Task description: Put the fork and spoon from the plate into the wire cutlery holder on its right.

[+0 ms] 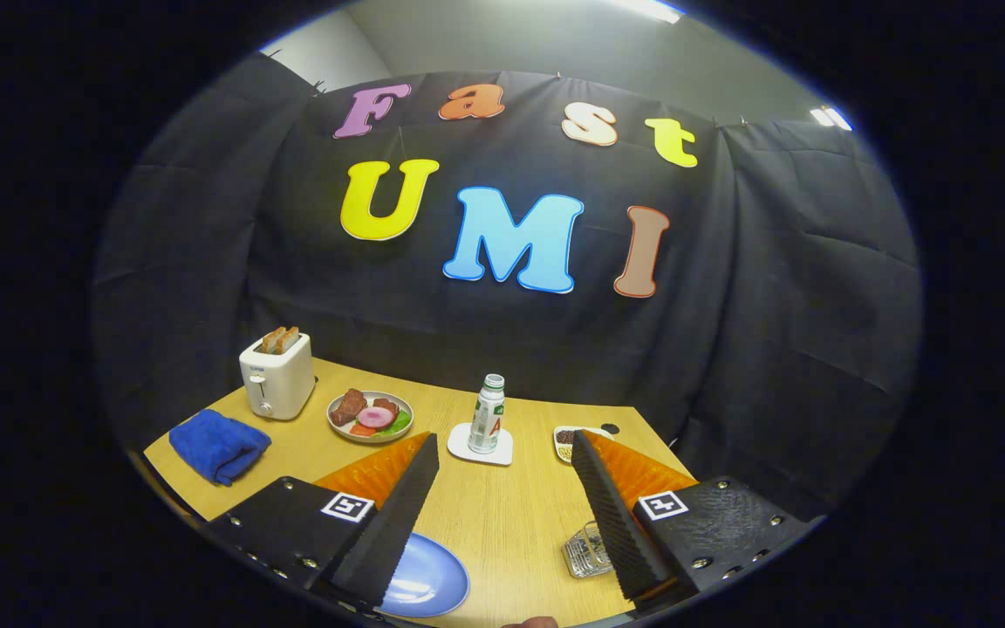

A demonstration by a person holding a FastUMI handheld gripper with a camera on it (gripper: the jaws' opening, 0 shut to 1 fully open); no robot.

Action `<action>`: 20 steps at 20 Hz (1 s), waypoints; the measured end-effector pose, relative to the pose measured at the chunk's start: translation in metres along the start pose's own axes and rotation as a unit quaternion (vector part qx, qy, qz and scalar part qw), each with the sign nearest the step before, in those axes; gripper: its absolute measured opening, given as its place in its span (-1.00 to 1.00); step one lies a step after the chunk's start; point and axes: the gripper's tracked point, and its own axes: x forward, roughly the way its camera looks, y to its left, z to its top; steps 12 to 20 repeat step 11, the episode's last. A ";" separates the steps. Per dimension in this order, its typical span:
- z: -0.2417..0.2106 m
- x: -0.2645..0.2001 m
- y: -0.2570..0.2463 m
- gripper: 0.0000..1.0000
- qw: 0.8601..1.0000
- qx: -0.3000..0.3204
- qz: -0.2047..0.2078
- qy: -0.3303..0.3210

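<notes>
Blue cloth (pixel 219 446) at counter's (pixel 502 523) left end. White toaster (pixel 276 377) with bread behind it. Plate of food (pixel 370 416) next along. Blue plate (pixel 428 580) partly hidden under left finger; fork and spoon not discernible. Tool (pixel 502 458) wide open, holding nothing, above counter. Bottle (pixel 487 414) on white coaster (pixel 480 445) beyond fingers. Wire cutlery holder (pixel 587 549) beside right finger. Small dish (pixel 565 438) behind right fingertip.

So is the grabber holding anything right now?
No, nothing. The gripper is open above the table, with bare wood between its fingers. The blue plate and wire cutlery holder sit below, untouched.
</notes>
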 end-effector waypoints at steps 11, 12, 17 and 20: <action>0.044 -0.002 0.038 0.89 0.992 0.000 0.007 -0.124; 0.044 -0.002 0.038 0.89 0.992 0.000 0.007 -0.124; 0.044 -0.002 0.038 0.89 0.992 0.000 0.007 -0.124; 0.044 -0.002 0.038 0.89 0.992 0.000 0.007 -0.124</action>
